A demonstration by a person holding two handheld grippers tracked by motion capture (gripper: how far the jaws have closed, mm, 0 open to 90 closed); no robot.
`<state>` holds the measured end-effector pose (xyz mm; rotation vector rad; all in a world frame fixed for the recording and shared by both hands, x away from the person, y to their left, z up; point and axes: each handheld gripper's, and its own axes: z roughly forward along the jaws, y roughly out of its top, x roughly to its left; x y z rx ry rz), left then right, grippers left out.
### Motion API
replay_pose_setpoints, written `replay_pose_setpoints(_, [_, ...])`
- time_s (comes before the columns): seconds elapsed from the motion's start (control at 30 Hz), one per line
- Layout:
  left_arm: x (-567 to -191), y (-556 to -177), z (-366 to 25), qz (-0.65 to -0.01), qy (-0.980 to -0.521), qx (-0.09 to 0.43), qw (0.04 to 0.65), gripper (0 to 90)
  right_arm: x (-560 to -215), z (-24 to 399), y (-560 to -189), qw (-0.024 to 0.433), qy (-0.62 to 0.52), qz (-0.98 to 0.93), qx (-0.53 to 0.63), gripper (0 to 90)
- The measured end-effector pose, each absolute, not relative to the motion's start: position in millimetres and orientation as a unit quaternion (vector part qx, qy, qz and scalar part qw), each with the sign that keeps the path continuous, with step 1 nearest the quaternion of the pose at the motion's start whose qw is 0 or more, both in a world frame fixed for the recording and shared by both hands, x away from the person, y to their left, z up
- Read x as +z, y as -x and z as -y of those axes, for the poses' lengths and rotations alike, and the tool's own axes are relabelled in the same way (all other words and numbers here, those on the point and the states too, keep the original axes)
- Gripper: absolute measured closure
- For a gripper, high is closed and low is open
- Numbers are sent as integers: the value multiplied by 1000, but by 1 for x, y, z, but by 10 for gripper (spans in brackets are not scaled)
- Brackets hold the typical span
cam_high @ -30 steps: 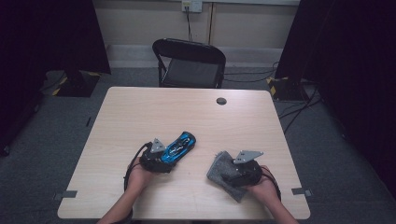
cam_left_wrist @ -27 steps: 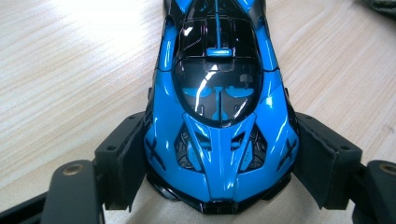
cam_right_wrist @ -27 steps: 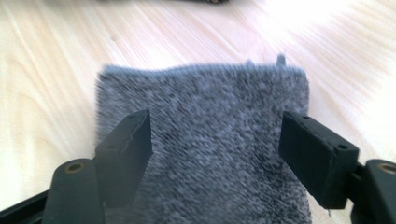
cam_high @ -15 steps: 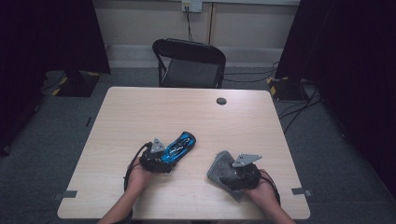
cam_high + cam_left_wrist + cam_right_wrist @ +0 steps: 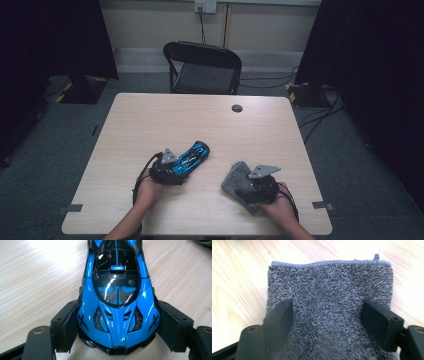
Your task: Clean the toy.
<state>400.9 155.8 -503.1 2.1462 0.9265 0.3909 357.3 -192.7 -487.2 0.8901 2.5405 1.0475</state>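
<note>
You are working at a pale wood-grain bench (image 5: 165,120), which is standing on grey carpet (image 5: 65,135) in a dim room with dark curtains (image 5: 50,35) hanging to either side and a cream wall (image 5: 150,22) behind.

At the left, your left claw (image 5: 176,169) is clamping the one blue toy car (image 5: 191,156) by the flanks; in the left gripper view the pads (image 5: 67,323) are pressing on both sides of its blue and black body (image 5: 117,302), and the car is lying on the bench, its far end pointing away towards the middle.

Beyond the far edge, one black folding chair (image 5: 202,67) is facing the bench. One small dark round disc (image 5: 237,108) is sitting in the bench top near that far edge.

At the right, your right claw (image 5: 245,184) is sitting over the one grey terry cloth (image 5: 234,179), which is lying flat on the bench near the front edge. In the right gripper view the jaws are standing apart with the cloth (image 5: 329,302) bunching up between them; they have just been opening a little. I cannot tell whether the pads (image 5: 280,317) are gripping the pile.

Cables (image 5: 310,107) are trailing over the floor at the far right.
</note>
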Motion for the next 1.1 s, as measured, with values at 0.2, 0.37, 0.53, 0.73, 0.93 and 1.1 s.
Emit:
replay_pose_setpoints(0.2, [-503, -401, -156, -362, -839, 153, 376, 254, -480, 199, -350, 131, -309, -874, 351, 253])
replay_pose_setpoints(0.37, [-503, -401, -156, -362, -839, 153, 376, 254, -484, 206, -344, 141, -315, -878, 333, 259])
replay_pose_setpoints(0.53, [-503, -401, -156, -362, -839, 153, 376, 254, -492, 206, -340, 154, -320, -871, 341, 274])
replay_pose_setpoints(0.73, [-503, -401, -156, -362, -839, 153, 376, 254, -491, 210, -341, 161, -333, -862, 346, 494])
replay_pose_setpoints(0.93, [-503, -401, -156, -361, -839, 154, 376, 254, -488, 207, -342, 172, -342, -864, 327, 662])
replay_pose_setpoints(1.1, [-503, -401, -156, -361, -840, 154, 376, 254, -485, 201, -345, 174, -339, -871, 310, 735])
